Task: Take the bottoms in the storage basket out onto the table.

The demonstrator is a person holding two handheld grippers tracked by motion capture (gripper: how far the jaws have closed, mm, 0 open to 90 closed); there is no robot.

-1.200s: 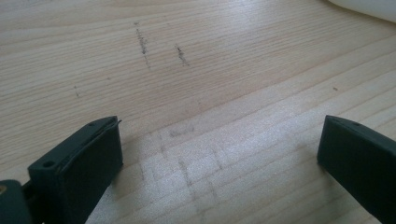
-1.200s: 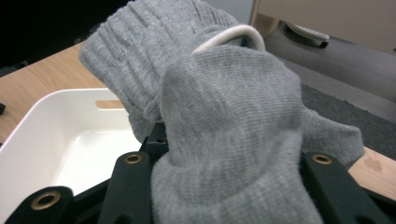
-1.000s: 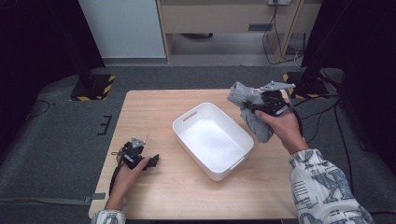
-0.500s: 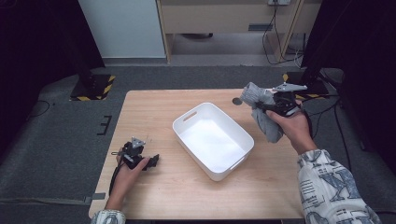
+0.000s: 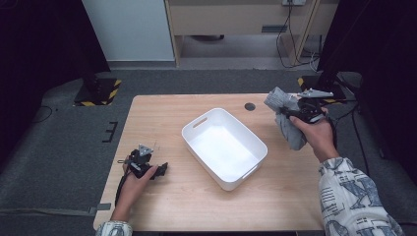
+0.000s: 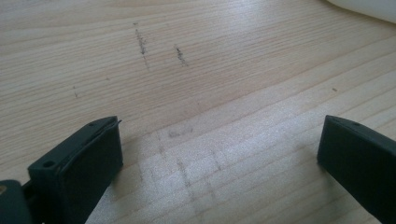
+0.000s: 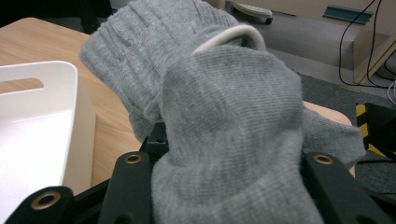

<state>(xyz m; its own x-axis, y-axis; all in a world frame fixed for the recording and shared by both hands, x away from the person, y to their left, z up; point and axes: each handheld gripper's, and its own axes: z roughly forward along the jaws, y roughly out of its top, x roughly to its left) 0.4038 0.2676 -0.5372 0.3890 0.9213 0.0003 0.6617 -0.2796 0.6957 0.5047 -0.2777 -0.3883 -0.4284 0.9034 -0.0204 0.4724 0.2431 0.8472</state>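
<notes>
right claw (image 7: 229,186): holding grey sock bundle (image 7: 224,107) at far right, above tabletop (image 5: 196,206); sock covers the jaw tips | left claw (image 6: 224,154): wide, nothing inside, near left | white tub (image 5: 223,147): middle, cut off in right claw view

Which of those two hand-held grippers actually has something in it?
The right gripper, raised by the table's far right edge: a grey sock is clamped between its jaws. The left gripper rests low over bare wood, jaws open, nothing between them.
</notes>
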